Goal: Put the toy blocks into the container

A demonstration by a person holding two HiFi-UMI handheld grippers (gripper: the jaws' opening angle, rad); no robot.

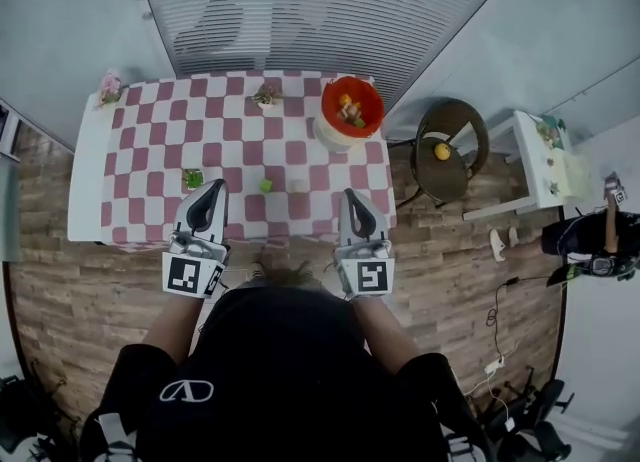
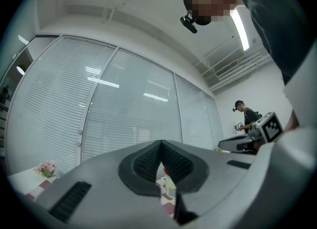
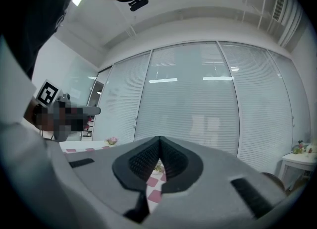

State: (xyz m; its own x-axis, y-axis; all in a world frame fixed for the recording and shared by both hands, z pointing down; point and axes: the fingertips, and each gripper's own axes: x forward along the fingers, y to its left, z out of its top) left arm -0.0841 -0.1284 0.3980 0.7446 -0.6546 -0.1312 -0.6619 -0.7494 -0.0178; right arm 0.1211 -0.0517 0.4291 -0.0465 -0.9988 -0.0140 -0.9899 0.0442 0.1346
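A red container [image 1: 352, 107] stands at the far right of the checked table [image 1: 150, 150], with several small blocks inside it. Loose on the cloth lie a green block [image 1: 192, 179], a smaller green block [image 1: 265, 186] and a pale block [image 1: 298, 186]. My left gripper [image 1: 217, 188] is held at the table's near edge, just right of the first green block, shut and empty. My right gripper [image 1: 348, 194] hovers at the near edge further right, also shut with nothing in it. In both gripper views the jaws meet at the tip, on the left gripper [image 2: 160, 144] and the right gripper [image 3: 159, 139].
A small potted plant [image 1: 266, 96] sits at the table's far edge and pink flowers [image 1: 109, 86] at its far left corner. Right of the table are a round brown chair [image 1: 450, 150] holding a yellow thing and a white side table [image 1: 540, 160]. A person [image 2: 245, 116] stands in the distance.
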